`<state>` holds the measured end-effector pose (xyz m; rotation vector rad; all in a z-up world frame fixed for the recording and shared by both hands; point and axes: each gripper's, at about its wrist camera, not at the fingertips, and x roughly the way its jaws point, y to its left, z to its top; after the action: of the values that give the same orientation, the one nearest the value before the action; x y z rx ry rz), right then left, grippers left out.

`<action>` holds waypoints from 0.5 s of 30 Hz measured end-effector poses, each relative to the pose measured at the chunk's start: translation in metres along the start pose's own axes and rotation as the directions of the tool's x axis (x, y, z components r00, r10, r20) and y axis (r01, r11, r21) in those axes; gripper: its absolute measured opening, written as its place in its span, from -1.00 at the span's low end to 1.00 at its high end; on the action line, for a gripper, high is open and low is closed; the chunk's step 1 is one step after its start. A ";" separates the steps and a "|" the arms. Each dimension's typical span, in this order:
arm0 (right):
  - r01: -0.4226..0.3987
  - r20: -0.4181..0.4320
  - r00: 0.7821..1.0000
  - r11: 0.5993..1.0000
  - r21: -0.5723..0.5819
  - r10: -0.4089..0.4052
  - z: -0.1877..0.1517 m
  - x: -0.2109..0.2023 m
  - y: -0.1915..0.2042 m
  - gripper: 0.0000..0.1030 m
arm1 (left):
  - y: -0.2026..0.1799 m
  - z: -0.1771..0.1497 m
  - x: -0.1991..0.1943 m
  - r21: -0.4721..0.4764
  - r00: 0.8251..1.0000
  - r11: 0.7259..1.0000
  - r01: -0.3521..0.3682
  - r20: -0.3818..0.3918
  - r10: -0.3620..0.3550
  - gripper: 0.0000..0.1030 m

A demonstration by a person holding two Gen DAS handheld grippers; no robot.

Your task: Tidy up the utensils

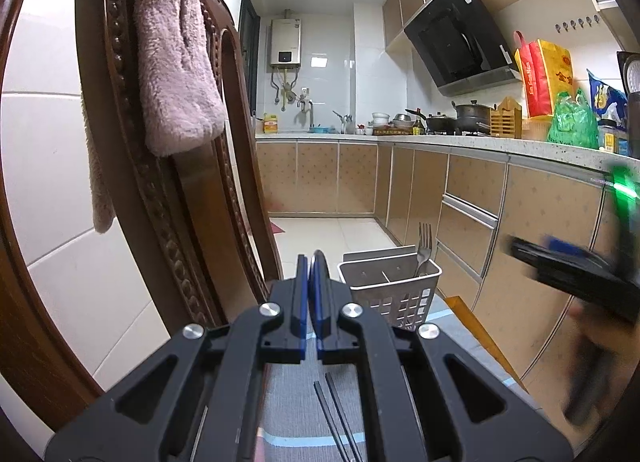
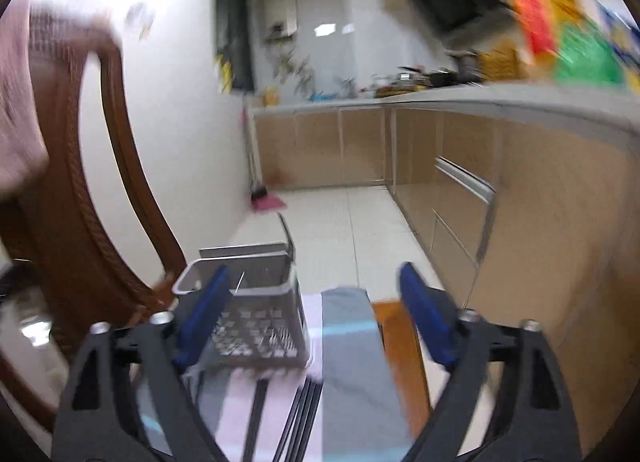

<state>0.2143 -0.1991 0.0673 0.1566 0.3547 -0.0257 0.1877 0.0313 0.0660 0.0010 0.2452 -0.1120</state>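
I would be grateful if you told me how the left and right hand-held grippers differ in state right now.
The left hand-held gripper has its blue pads pressed together, shut on nothing; the right hand-held gripper stands wide open, also empty. The left one's view is sharp, while the right one's is blurred. The left points just left of the caddy; the right has the caddy behind its left finger. Both have black frames, blue pads and chopsticks lying below them.

Pink towel (image 1: pixel 176 62) draped on chair (image 1: pixel 224 166) — cluttered counter (image 1: pixel 460 140).
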 end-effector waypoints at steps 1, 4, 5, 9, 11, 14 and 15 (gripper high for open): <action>-0.011 0.019 1.000 0.999 0.048 0.010 -0.013 -0.018 -0.009 0.79 | 0.000 -0.001 0.000 0.001 1.000 1.000 -0.004 -0.002 0.004 -0.94; 0.060 0.017 0.998 0.983 0.173 -0.064 -0.056 -0.056 -0.044 0.81 | 0.000 -0.002 0.000 -0.006 1.000 1.000 -0.006 -0.012 0.006 -0.94; 0.063 -0.023 0.998 0.974 0.219 -0.059 -0.062 -0.055 -0.053 0.81 | 0.000 -0.002 0.000 -0.012 1.000 1.000 -0.015 -0.011 0.015 -0.94; 0.045 -0.008 0.999 0.974 0.221 -0.044 -0.052 -0.050 -0.064 0.81 | -0.005 0.009 -0.002 -0.035 0.998 0.998 -0.050 0.024 0.051 -0.94; 0.045 0.001 0.999 0.975 0.217 -0.046 -0.049 -0.048 -0.066 0.81 | -0.013 0.019 -0.002 -0.026 0.995 0.997 -0.078 0.053 0.079 -0.94; 0.027 -0.008 1.000 0.971 0.236 -0.025 -0.052 -0.046 -0.069 0.81 | -0.023 0.043 0.007 -0.033 0.992 0.994 -0.103 0.074 0.105 -0.94; 0.024 -0.009 1.000 0.972 0.232 -0.022 -0.052 -0.046 -0.071 0.81 | -0.026 0.053 0.011 -0.038 0.990 0.993 -0.114 0.084 0.117 -0.94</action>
<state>0.1499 -0.2610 0.0246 0.3846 0.3598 -0.0900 0.2086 0.0038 0.1149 -0.0220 0.1606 0.0071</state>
